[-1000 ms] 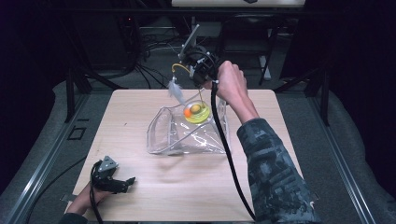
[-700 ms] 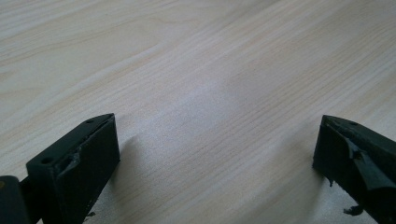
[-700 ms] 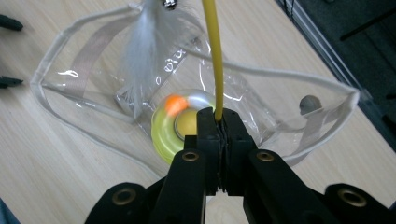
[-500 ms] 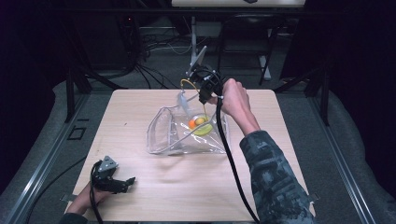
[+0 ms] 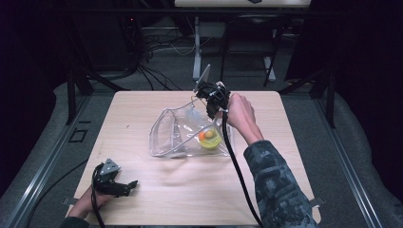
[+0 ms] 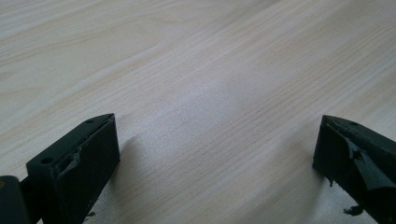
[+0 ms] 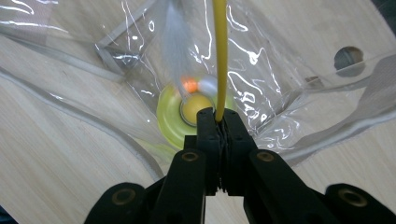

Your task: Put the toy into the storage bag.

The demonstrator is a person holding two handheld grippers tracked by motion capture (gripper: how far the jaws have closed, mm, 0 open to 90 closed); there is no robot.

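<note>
Near the far middle of the pale wooden desk (image 5: 157, 199), the right tool (image 5: 212, 99) is clenched on a thin yellow stick (image 7: 220, 56) that runs down into a clear plastic bag (image 5: 178, 135). At the stick's lower end sits a yellow disc with an orange ball (image 5: 209, 138), resting inside the bag on the desk; a pale feathery tuft (image 7: 175, 42) hangs beside it. The step in hand looks like placing this toy into the bag. Next, the right tool would likely need to release the stick without dragging the bag. At the near left corner, the left tool (image 5: 124, 186) rests with jaws spread wide, grasping nothing.
</note>
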